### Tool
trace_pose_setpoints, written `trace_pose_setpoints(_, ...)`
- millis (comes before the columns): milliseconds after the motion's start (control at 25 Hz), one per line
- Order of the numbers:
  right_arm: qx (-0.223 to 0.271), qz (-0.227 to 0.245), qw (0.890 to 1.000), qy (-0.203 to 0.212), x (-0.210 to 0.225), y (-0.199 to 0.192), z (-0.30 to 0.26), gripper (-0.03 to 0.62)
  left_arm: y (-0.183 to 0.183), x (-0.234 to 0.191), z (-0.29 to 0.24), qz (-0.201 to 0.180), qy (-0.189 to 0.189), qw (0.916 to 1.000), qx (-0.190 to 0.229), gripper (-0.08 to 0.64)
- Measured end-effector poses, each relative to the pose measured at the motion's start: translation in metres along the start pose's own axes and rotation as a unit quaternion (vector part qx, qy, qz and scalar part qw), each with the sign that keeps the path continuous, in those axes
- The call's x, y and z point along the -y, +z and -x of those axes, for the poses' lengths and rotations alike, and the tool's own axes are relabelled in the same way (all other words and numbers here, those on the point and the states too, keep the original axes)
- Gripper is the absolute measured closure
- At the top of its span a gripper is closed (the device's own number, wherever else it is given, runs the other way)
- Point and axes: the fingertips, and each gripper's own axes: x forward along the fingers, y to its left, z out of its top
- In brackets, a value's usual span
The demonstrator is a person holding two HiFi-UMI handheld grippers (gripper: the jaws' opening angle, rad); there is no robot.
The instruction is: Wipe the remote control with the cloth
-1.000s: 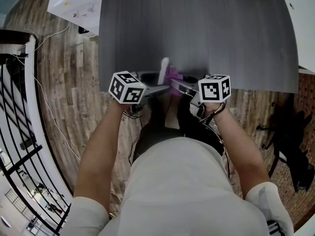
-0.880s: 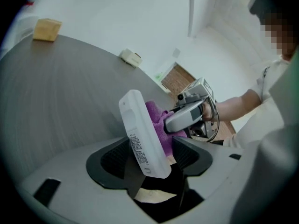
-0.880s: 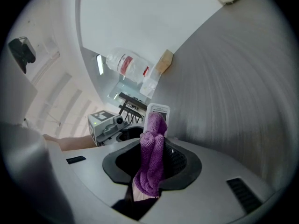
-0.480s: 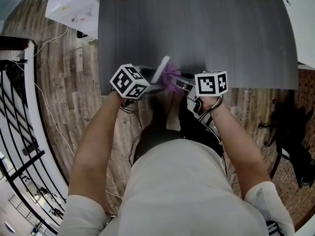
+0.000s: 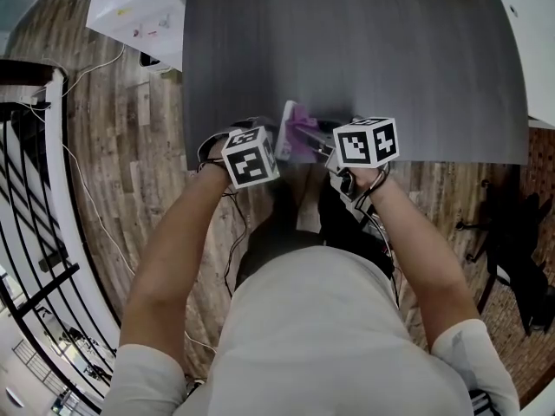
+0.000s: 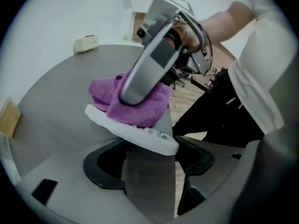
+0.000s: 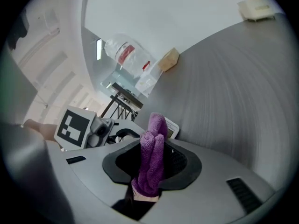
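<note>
The white remote control (image 5: pixel 286 130) lies tilted at the grey table's (image 5: pixel 390 59) front edge. In the left gripper view the remote (image 6: pixel 135 132) runs across my left gripper (image 6: pixel 152 160). Its near end sits between the jaws, which are opening; the pads do not visibly press on it. My right gripper (image 5: pixel 321 146) is shut on the purple cloth (image 7: pixel 152 164). It holds the cloth (image 6: pixel 135 101) down on the remote's top face. Only a corner of the remote (image 7: pixel 172 127) shows behind the cloth in the right gripper view.
A white box (image 5: pixel 134 7) and cables lie on the wooden floor at the left by a black railing (image 5: pixel 35 189). A beige object (image 7: pixel 256 7), a wooden block (image 7: pixel 169 59) and a plastic bottle (image 7: pixel 126 52) stand at the table's far side. A dark chair (image 5: pixel 512 232) is at the right.
My left gripper has shifted right, closer to the remote, and its cube has turned. The remote leans more to the left, with the cloth still on it.
</note>
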Motion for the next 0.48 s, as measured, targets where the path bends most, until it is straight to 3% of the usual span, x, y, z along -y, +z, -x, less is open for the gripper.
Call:
trace_pose_setpoints(120,-0.007,0.009,1.000,-0.014,0.001,-0.002,-0.007,0.491,-0.012,-0.003,0.003,-0.034,0.029,0.9984,-0.035,0.252)
trace_pose_setpoints(320,-0.023,0.041,0.998,-0.031,-0.001,0.000,-0.016,0.491,-0.029,-0.011,0.014,0.002,0.060,0.9981,-0.017,0.242)
trace_pose_setpoints(480,-0.022,0.048,0.998,-0.042,-0.001,0.002,-0.017,0.491,-0.037,-0.007,0.022,0.009,0.077,0.9970,0.004,0.244)
